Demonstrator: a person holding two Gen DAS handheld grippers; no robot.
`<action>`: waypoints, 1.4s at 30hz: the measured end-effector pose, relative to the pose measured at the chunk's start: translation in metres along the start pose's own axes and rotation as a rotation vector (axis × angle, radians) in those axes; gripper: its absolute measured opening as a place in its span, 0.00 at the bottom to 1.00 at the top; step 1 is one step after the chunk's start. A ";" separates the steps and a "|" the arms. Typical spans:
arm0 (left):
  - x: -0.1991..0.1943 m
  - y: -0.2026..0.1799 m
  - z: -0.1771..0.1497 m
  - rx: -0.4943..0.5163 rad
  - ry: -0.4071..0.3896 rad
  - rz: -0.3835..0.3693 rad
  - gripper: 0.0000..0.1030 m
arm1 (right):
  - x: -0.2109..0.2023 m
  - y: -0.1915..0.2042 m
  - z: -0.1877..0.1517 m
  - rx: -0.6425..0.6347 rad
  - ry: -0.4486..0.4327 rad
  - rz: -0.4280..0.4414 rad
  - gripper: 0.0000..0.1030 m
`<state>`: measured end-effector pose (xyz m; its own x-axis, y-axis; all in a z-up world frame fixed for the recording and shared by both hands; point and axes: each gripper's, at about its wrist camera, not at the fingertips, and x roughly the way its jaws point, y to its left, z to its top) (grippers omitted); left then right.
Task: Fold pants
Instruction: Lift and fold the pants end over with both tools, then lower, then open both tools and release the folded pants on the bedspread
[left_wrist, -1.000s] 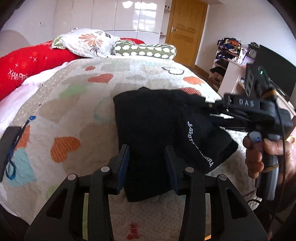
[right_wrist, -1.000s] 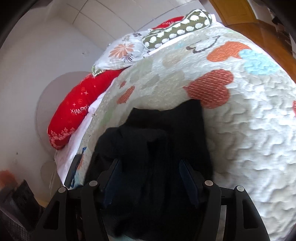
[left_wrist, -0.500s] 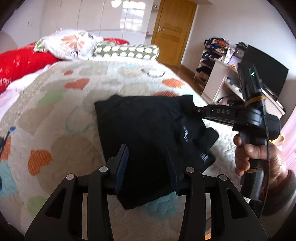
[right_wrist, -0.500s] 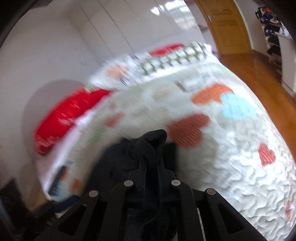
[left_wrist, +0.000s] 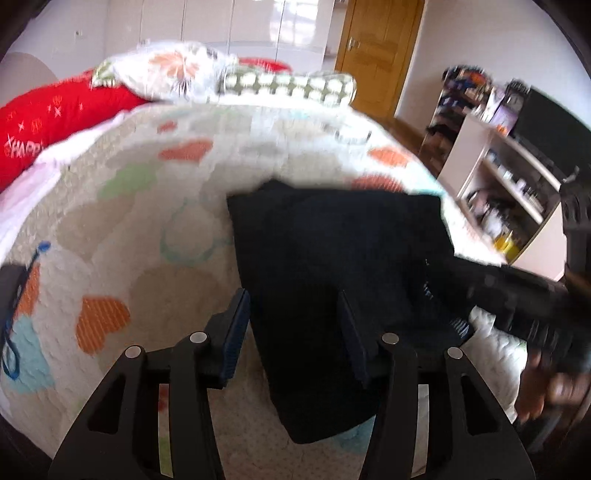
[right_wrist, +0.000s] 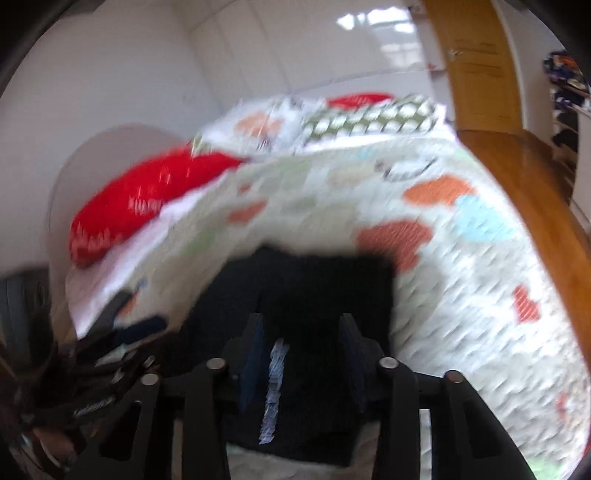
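The black pants (left_wrist: 332, 266) lie folded in a compact rectangle on the heart-print quilt (left_wrist: 147, 206). My left gripper (left_wrist: 293, 314) is open, its fingers over the near left part of the pants, holding nothing. In the right wrist view the pants (right_wrist: 325, 288) lie ahead and below. My right gripper (right_wrist: 301, 334) is open above their near edge, with white lettering on the cloth showing between the fingers. The right gripper also shows blurred at the right of the left wrist view (left_wrist: 517, 295). Both views are motion-blurred.
A red pillow (left_wrist: 55, 114), a floral pillow (left_wrist: 173, 74) and a green patterned bolster (left_wrist: 288, 83) lie at the head of the bed. A white shelf unit (left_wrist: 509, 192) and a wooden door (left_wrist: 376, 48) stand to the right. Wooden floor (right_wrist: 524, 177) runs beside the bed.
My right gripper was shut on a fold of the pants half a second ago; now it is open and the cloth lies flat. Both grippers have shifted and the views are blurred.
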<state>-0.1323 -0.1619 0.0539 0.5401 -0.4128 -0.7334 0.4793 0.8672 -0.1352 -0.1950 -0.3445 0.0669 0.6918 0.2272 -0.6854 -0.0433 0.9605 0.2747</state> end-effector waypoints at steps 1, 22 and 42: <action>0.000 0.000 -0.004 -0.003 -0.011 -0.001 0.48 | 0.003 0.002 -0.008 -0.009 0.017 -0.011 0.36; -0.009 -0.008 -0.014 -0.011 -0.042 0.013 0.54 | 0.069 0.006 0.058 -0.047 0.019 -0.142 0.36; -0.009 -0.007 -0.017 -0.037 -0.040 0.022 0.59 | -0.001 0.001 -0.020 -0.056 0.009 -0.156 0.37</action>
<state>-0.1517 -0.1594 0.0503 0.5774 -0.4040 -0.7095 0.4417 0.8854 -0.1448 -0.2104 -0.3409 0.0544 0.6871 0.0762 -0.7226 0.0238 0.9916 0.1272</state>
